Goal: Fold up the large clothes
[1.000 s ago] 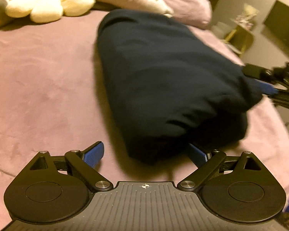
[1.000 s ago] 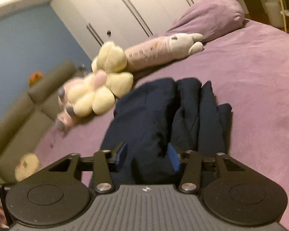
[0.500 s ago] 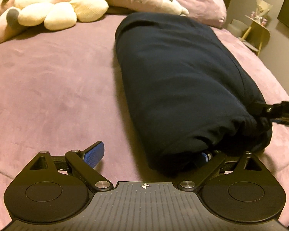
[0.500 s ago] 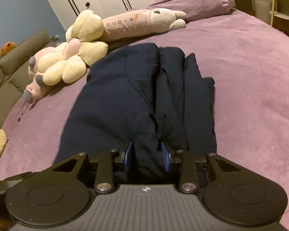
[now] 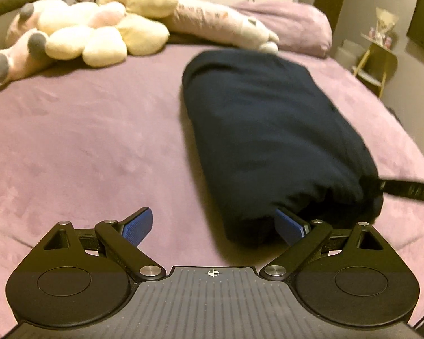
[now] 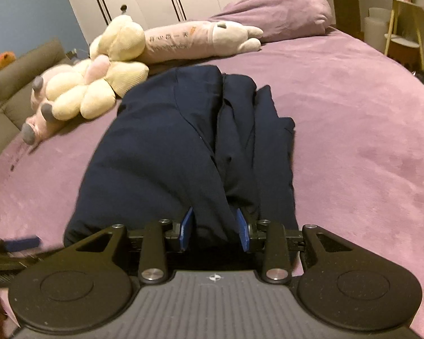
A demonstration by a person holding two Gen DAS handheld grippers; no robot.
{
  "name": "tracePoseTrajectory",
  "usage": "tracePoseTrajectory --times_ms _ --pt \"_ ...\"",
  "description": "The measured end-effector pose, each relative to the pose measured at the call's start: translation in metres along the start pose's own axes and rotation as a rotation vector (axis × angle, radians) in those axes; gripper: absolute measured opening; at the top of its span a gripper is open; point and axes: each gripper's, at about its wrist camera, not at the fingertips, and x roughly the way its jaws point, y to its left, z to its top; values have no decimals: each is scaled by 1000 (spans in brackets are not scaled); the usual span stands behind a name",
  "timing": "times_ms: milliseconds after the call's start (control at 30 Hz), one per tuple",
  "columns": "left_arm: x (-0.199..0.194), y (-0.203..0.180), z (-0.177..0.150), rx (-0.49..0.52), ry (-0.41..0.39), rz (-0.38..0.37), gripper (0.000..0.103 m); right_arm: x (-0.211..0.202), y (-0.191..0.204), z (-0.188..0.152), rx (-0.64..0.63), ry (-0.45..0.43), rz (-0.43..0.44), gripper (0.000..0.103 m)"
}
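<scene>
My right fingers (image 6: 214,231) pinch the near end of the garment (image 6: 183,147) on the bed (image 6: 353,130) to fold it, while my left fingers (image 5: 213,226) gape, released, at its near corner.

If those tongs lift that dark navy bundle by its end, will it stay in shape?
Probably not: the folded navy garment looks soft and layered, so it would likely sag and unfold. The right tongs pinch only a bunched near edge. It seems unlikely to roll.
</scene>
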Motion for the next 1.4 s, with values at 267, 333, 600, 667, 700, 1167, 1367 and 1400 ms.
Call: tracePoseTrajectory --times_ms 267,333,600,667,700,1167,1367,1400 --pt "29 -16 14 -6 -3 19 102 19 3 2 -12 55 -54 33" --pt "34 -18 14 -5 -2 21 102 22 3 3 -11 64 -58 33" --pt "51 -20 2 -4 10 21 103 34 0 -3 -25 64 -56 34" --pt "53 -22 0 3 3 30 103 37 -2 -3 -23 63 -55 34" --pt "53 -24 0 10 0 36 103 38 -1 -4 -27 62 -55 34" --pt "-5 -32 -32 -2 115 58 103 -21 16 -40 -53 235 -173 77" --pt "-28 -39 -19 34 117 120 103 -48 40 -33 -76 217 -199 92" --pt "-31 -41 -18 34 115 107 103 -54 44 -31 -85 199 -209 97"
